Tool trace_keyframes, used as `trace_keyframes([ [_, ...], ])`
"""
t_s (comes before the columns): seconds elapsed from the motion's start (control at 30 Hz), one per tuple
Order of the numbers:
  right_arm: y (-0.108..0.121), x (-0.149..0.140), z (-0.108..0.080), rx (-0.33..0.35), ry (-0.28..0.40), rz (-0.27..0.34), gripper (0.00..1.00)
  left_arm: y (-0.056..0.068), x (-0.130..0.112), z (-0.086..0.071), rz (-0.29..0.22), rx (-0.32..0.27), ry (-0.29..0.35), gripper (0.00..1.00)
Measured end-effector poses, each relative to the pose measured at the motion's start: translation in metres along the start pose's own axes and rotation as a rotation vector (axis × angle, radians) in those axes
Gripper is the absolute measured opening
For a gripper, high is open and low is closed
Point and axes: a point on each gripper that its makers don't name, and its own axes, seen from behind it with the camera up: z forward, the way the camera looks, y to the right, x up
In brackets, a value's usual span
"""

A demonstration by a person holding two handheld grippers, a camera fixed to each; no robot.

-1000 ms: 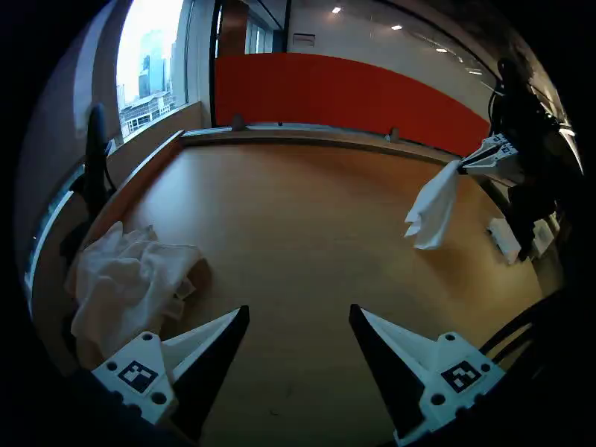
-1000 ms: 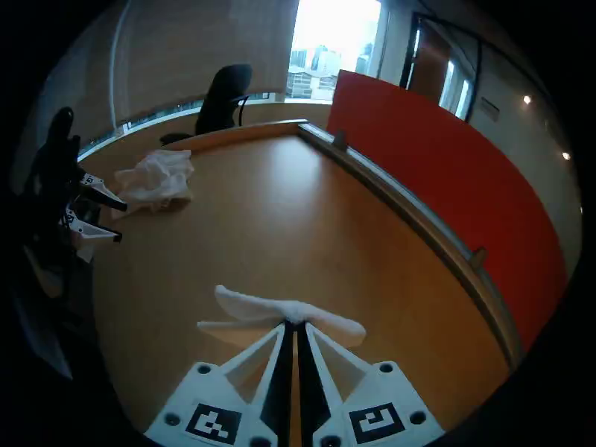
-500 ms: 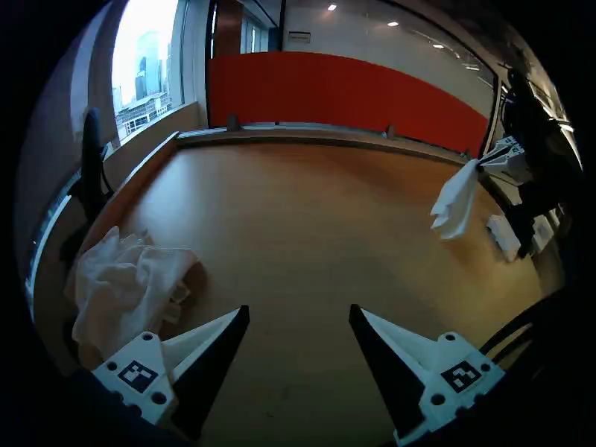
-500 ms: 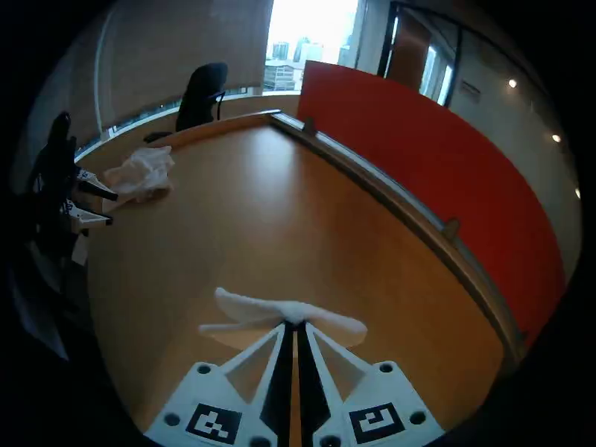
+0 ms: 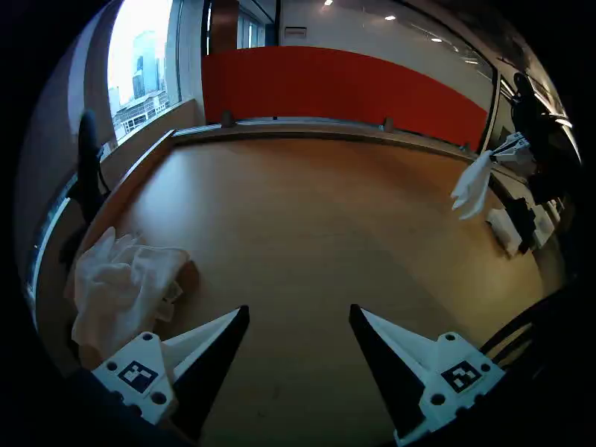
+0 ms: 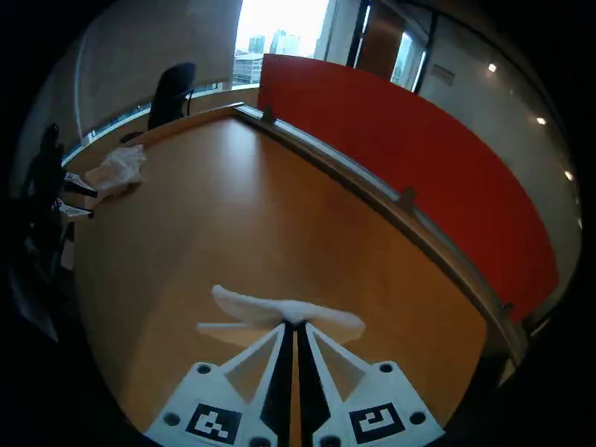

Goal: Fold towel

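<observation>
- My left gripper [image 5: 298, 309] is released: its two fingers stand wide apart over the wooden table [image 5: 313, 216], with nothing between them.
- My right gripper [image 6: 296, 328] is clenched on the towel [image 6: 287, 311]. Both fingers press together on the white cloth, which spreads out to either side of the tips.
- In the left gripper view I see that same right gripper far off at the right edge of the table. The towel hangs down from its tips as a narrow, crumpled strip, and its lower end looks clear of the tabletop.
- A heap of white cloths [image 5: 123, 287] lies bunched on the table just beyond my left gripper's left finger, near the table's edge. I cannot tell how many pieces are in it.
- In the right gripper view the heap sits well apart from the held towel, at the far left of the table, with the left gripper just beside it.
- A red partition [image 5: 343, 82] runs along the far side of the table.
- A dark office chair [image 6: 170, 86] stands past the table corner, in front of a bright window [image 6: 279, 33].
</observation>
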Motion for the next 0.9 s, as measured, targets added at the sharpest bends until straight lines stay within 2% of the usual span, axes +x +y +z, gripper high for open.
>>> trace_keyframes([
  [0.57,0.090,-0.066,-0.039,-0.113,-0.098,0.054,0.03,0.026,0.010,0.007,0.008,-0.004,0.000,1.00],
  [0.9,0.129,-0.098,-0.062,-0.161,-0.149,0.083,0.03,0.037,0.010,0.008,0.012,0.000,-0.004,1.00],
])
